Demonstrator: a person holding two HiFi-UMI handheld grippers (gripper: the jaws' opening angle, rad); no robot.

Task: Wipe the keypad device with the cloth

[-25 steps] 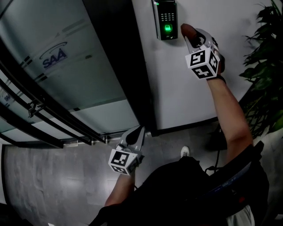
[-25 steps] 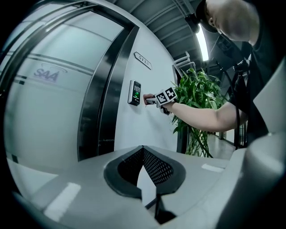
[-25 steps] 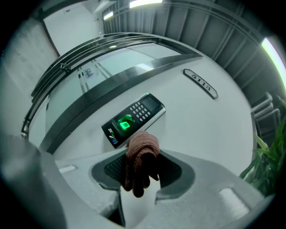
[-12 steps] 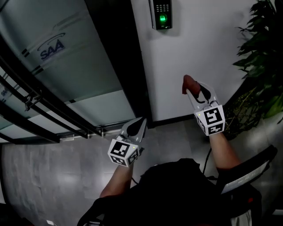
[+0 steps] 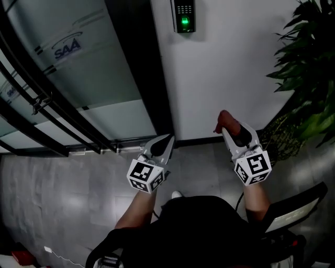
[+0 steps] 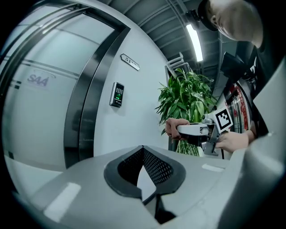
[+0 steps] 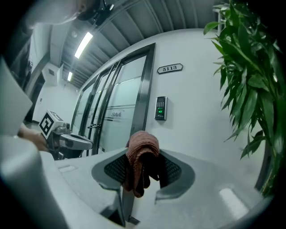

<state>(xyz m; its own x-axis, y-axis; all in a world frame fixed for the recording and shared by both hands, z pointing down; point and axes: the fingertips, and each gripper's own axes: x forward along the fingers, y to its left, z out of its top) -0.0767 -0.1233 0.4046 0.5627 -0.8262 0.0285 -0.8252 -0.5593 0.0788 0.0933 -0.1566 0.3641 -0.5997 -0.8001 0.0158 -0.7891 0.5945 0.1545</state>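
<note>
Right gripper (image 5: 231, 131) jaws clamped on cloth (image 5: 224, 118), left gripper (image 5: 164, 143) jaws together, empty, keypad (image 5: 184, 15) on wall (image 5: 230, 63), well above both

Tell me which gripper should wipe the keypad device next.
Right. The right gripper has its jaws shut on the cloth, and the keypad device stands just above those jaws in its view. The left gripper is shut and holds nothing.

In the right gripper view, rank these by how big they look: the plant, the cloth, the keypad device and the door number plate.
1. plant
2. cloth, though it sits nearest the camera, which inflates it
3. keypad device and number plate: they look about alike, so no ranking between them
</note>
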